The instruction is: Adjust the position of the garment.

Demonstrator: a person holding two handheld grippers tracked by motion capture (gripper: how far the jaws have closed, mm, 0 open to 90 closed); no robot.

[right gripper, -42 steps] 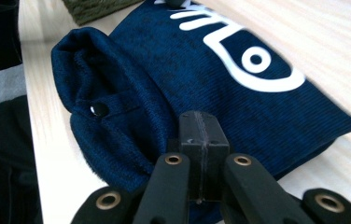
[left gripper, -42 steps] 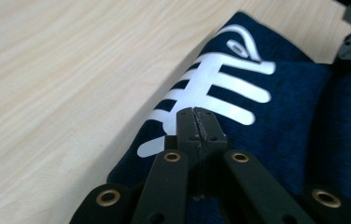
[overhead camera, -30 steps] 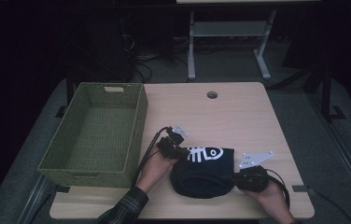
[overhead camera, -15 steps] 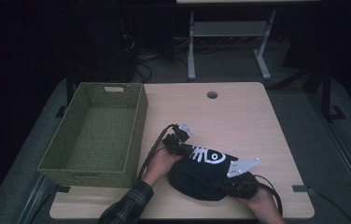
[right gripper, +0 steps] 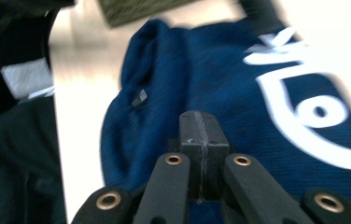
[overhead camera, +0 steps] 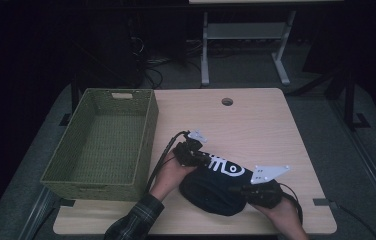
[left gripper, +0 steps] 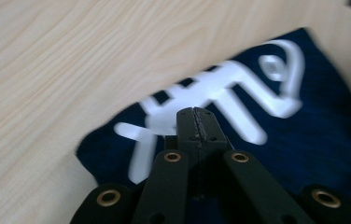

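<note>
With jaws closed and pinching no cloth, the left gripper (overhead camera: 192, 150) sits at ten o'clock of the folded navy garment (overhead camera: 216, 187), the right gripper (overhead camera: 256, 192) at four, along its long axis.

We see a dark blue cloth (overhead camera: 216, 185) with a big white drawing on it. It lies bunched up and folded, low in the middle of the frame.
</note>
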